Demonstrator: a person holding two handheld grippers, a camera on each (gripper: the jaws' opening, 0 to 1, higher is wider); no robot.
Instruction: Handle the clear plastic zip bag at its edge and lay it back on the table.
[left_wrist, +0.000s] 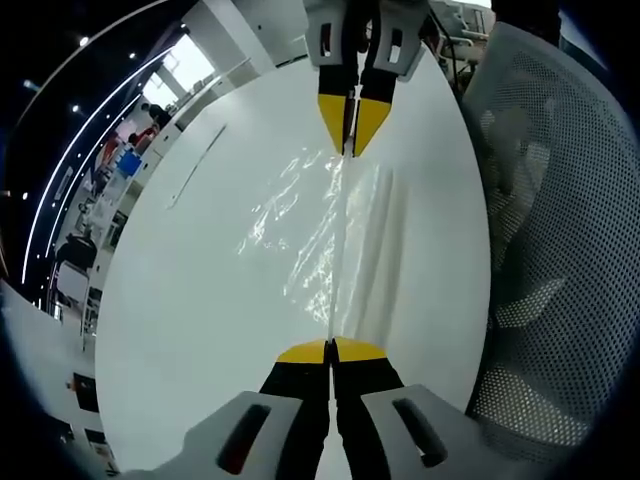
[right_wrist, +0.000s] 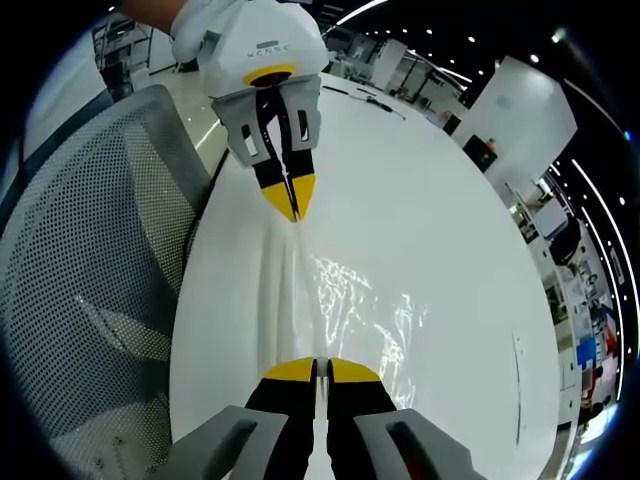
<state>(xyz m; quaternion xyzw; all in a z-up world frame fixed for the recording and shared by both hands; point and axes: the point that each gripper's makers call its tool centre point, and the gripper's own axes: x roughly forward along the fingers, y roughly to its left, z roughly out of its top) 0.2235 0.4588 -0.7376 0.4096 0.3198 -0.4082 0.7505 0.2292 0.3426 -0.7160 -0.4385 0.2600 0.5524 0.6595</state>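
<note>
The clear plastic zip bag (left_wrist: 310, 230) is stretched by one edge between the two grippers, and its crinkled sheet hangs over the white table (left_wrist: 200, 300). In the left gripper view my left gripper (left_wrist: 330, 350) is shut on the near end of that edge. My right gripper (left_wrist: 350, 140) comes in from the top and is shut on the far end. The right gripper view shows the same hold from the other side. There my right gripper (right_wrist: 320, 368) pinches the bag (right_wrist: 360, 310) at the bottom, and my left gripper (right_wrist: 292, 205) pinches it above.
A grey mesh office chair (left_wrist: 560, 250) (right_wrist: 90, 260) stands close against the table's edge beside the bag. A thin clear strip (left_wrist: 195, 165) (right_wrist: 517, 385) lies on the table (right_wrist: 450, 230) away from the bag. Office desks and shelves stand beyond.
</note>
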